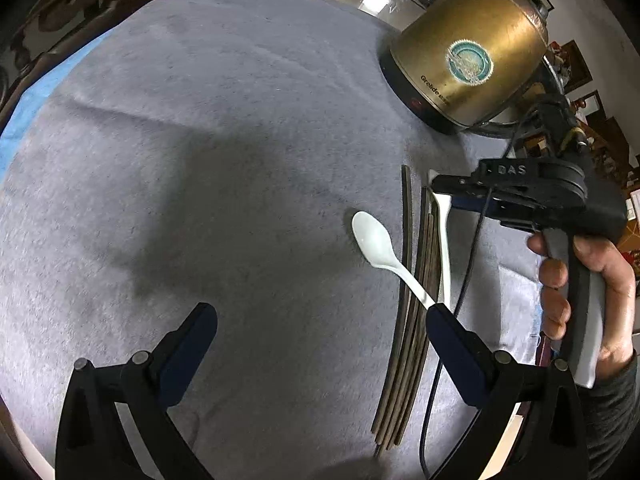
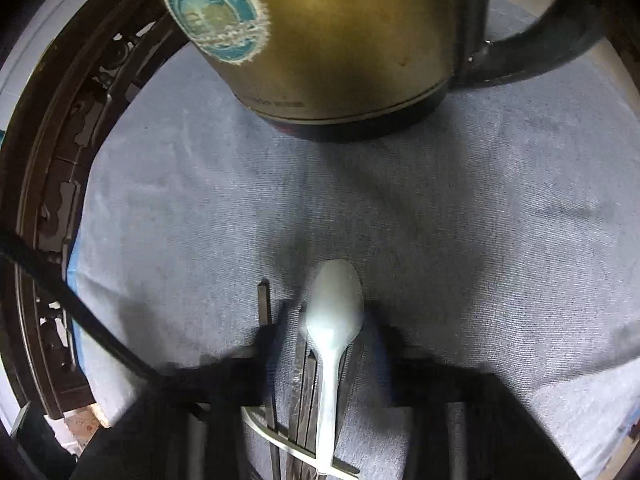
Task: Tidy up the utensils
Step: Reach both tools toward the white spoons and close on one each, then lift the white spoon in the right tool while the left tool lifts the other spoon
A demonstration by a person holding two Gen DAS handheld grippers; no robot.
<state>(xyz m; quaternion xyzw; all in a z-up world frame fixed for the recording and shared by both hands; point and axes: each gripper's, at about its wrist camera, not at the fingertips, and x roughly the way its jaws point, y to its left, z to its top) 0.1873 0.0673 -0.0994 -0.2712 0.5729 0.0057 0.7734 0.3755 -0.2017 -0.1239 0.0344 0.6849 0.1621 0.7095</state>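
A white plastic spoon [image 1: 378, 246] lies slanted on the grey cloth, its handle end at the right fingertip [image 1: 436, 312] of my left gripper [image 1: 320, 314], which is open and empty. Several dark chopsticks [image 1: 408, 304] lie in a row beside it. A second white spoon [image 1: 443, 236] lies along their right side. My right gripper [image 1: 442, 188] hovers over that spoon's bowl. In the right wrist view this spoon [image 2: 334, 312] lies between the blurred, parted fingers [image 2: 264, 344] with the chopsticks [image 2: 304, 392] under it; nothing is gripped.
A gold electric kettle [image 1: 468, 52] on a black base stands at the back right, close ahead in the right wrist view [image 2: 320, 40]. A black cable [image 1: 460, 292] hangs over the utensils. Dark carved wood [image 2: 48, 200] rims the cloth-covered table [image 1: 200, 140].
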